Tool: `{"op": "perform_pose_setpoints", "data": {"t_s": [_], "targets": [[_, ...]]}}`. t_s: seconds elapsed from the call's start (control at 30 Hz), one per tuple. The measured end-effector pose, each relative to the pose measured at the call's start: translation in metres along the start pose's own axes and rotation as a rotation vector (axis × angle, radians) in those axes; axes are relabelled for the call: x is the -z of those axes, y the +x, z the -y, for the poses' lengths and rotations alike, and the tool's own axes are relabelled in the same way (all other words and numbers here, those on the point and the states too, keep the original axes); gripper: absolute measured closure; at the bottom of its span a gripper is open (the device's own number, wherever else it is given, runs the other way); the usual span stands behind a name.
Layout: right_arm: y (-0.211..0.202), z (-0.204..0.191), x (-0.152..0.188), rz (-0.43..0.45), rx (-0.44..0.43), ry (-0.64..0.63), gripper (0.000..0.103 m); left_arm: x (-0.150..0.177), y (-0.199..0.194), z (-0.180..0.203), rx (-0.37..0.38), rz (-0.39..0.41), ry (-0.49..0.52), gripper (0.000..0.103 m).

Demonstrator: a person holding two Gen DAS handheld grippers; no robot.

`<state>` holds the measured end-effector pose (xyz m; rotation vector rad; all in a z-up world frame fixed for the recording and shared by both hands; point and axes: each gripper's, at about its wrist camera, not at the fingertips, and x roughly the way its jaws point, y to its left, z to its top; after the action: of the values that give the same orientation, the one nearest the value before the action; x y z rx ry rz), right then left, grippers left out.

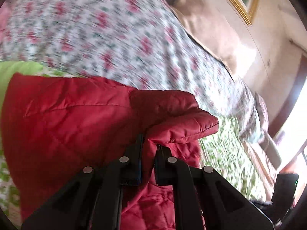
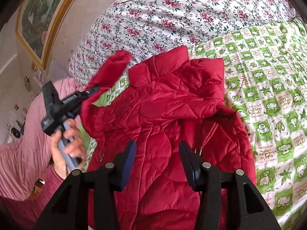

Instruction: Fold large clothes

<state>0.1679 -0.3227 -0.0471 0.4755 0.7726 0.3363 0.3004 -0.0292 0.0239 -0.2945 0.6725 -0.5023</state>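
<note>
A red quilted jacket lies on the green-and-white checked quilt of a bed. My left gripper is shut on the jacket's sleeve near the cuff and holds it lifted; the left wrist view is blurred by motion. In the right wrist view the left gripper shows at the left, held by a hand, with the sleeve rising from it. My right gripper is open and empty, hovering over the jacket's front near the zipper.
A floral duvet is heaped at the far side of the bed. A pink blanket lies at the left. A framed picture hangs on the wall. A beige pillow lies by the duvet.
</note>
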Motion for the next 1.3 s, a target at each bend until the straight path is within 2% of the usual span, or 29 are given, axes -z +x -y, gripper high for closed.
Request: {"op": "perform_pose_setpoints", "data": {"t_s": [0.2,0.33,0.37,0.43,0.47,0.7,0.87,0.9,0.93,0.97,1.03,1.13,1.3], "targets": [[0.004,0.021,-0.018,0.018,-0.025,0.072,0.054,0.034,0.050,0.025,0.053,-0.104,0.052,0.097],[0.019,0.040,-0.038,0.015,-0.027,0.121,0.054,0.055,0.076,0.027,0.050,-0.168,0.069,0.097],[0.025,0.044,-0.044,0.016,-0.026,0.128,0.050,0.059,0.078,0.027,0.053,-0.177,0.065,0.097],[0.038,0.053,-0.055,0.004,-0.034,0.156,0.041,0.067,0.081,0.023,0.067,-0.184,0.058,0.097],[0.047,0.059,-0.062,-0.001,-0.045,0.187,0.039,0.069,0.081,0.023,0.068,-0.185,0.059,0.096],[0.118,0.086,-0.090,-0.094,-0.078,0.303,0.039,0.071,0.084,0.021,0.077,-0.190,0.059,0.096],[0.158,0.092,-0.092,-0.167,-0.131,0.345,0.039,0.075,0.089,0.028,0.050,-0.203,0.098,0.096],[0.164,0.092,-0.091,-0.176,-0.127,0.349,0.042,0.075,0.089,0.029,0.045,-0.210,0.105,0.096],[0.167,0.092,-0.090,-0.175,-0.131,0.355,0.060,0.076,0.089,0.029,0.041,-0.223,0.109,0.092],[0.170,0.093,-0.090,-0.178,-0.146,0.368,0.089,0.075,0.087,0.030,0.047,-0.246,0.107,0.092],[0.173,0.096,-0.086,-0.185,-0.178,0.404,0.092,0.075,0.079,0.028,0.075,-0.272,0.098,0.089],[0.167,0.088,-0.088,-0.160,-0.165,0.355,0.094,0.077,0.058,0.026,0.060,-0.267,0.114,0.086],[0.150,0.076,-0.099,-0.097,-0.126,0.291,0.096,0.067,0.010,0.010,0.057,-0.168,0.088,0.086]]}}
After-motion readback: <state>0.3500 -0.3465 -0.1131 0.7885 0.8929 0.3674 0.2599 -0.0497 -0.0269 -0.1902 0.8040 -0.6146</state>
